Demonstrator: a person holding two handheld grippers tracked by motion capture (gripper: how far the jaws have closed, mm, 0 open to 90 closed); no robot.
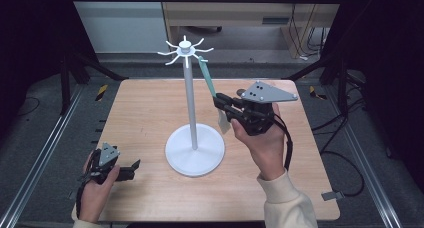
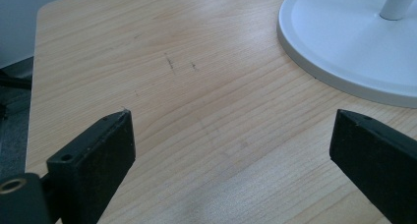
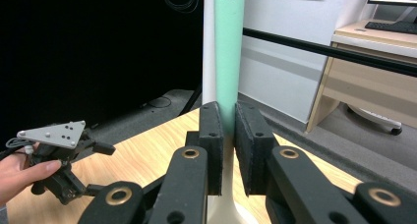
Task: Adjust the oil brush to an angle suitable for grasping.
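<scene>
Green-handled utensil (image 1: 208, 77) in raised right gripper (image 1: 223, 104)

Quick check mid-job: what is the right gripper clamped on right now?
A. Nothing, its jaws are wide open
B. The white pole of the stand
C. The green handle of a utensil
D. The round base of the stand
C: in the right gripper view the right gripper has its jaws pressed on the utensil's green handle, with the white stand apart from them.

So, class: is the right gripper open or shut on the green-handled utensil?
Shut: the right gripper has its black pads pressing both sides of the green-handled utensil.
</scene>
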